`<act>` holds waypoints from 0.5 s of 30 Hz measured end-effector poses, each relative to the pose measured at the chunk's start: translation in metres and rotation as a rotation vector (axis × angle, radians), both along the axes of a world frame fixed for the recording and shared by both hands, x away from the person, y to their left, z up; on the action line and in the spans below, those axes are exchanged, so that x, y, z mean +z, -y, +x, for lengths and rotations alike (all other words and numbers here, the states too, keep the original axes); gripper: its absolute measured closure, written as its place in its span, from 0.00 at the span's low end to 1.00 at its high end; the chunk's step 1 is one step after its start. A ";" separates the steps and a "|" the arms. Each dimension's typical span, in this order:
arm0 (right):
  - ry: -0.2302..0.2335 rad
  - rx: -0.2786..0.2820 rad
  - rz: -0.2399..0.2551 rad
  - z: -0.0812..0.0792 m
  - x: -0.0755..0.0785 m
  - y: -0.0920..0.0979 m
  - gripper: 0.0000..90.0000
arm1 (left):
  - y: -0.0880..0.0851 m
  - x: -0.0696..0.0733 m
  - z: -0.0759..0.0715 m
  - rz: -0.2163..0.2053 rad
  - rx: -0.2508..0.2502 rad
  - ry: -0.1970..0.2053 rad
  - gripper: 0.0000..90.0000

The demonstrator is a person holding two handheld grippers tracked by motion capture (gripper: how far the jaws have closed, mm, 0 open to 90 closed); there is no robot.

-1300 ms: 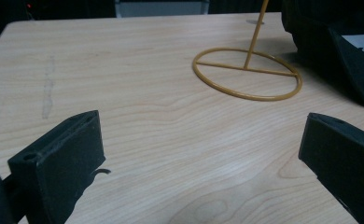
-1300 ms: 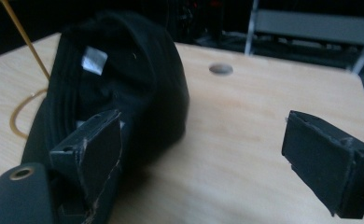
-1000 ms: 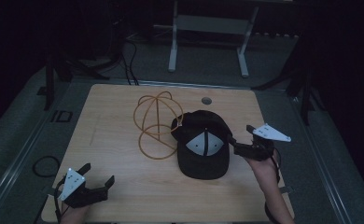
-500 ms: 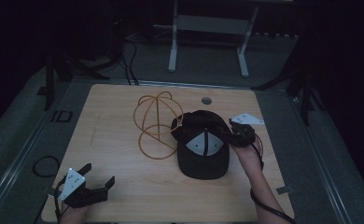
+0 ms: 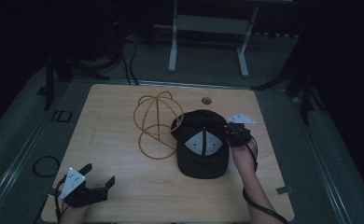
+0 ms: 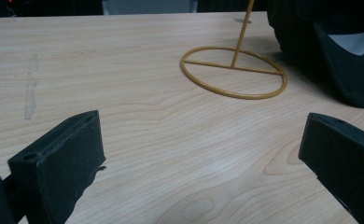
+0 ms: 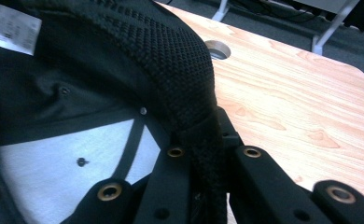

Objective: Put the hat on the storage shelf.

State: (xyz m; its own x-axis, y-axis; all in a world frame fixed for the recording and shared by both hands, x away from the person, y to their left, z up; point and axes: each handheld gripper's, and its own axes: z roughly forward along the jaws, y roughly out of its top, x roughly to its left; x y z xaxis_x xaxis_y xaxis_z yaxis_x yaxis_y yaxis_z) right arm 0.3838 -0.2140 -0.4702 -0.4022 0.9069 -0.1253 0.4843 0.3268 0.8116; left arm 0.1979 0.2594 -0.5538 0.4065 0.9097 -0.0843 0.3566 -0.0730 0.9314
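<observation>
A black cap (image 5: 202, 149) with a white inner panel lies upside down on the wooden table (image 5: 124, 191), right of centre. My right gripper (image 5: 230, 132) is shut on the cap's rim (image 7: 196, 107) at its right side; both jaws pinch the knitted edge between them. An orange wire stand (image 5: 156, 122) with a round base (image 6: 234, 72) rises just left of the cap and touches it. At the table's front left corner my left gripper (image 5: 98, 173) rests open, its jaws wide apart over bare wood, pointing toward the stand and the cap (image 6: 329, 51).
A round cable hole (image 5: 206, 100) sits in the table near the far edge, behind the cap. A metal frame (image 5: 208, 32) stands on the floor beyond the table. A small tab (image 5: 284, 190) lies at the table's right front edge.
My right gripper has moved left and away from me to the cap's right rim and has shut on it. The left gripper has stayed still.
</observation>
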 end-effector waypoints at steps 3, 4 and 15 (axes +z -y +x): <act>0.015 -0.009 0.030 -0.002 0.004 0.002 0.98 | 0.000 0.000 0.000 0.002 0.000 0.001 0.01; 0.030 -0.024 0.038 -0.003 0.006 0.003 0.98 | 0.000 0.000 0.000 0.006 0.000 0.001 0.01; 0.128 -0.075 0.096 -0.012 0.037 0.019 0.98 | 0.000 -0.001 0.001 0.016 0.016 -0.006 0.01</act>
State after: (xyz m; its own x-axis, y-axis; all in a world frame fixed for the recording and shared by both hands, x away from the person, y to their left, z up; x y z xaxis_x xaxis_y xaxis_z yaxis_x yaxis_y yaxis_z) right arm 0.3719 -0.2328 -0.4328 -0.3196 0.9439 -0.0826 0.3951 0.2120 0.8939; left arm 0.1990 0.2589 -0.5550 0.3910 0.9175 -0.0725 0.3637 -0.0817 0.9279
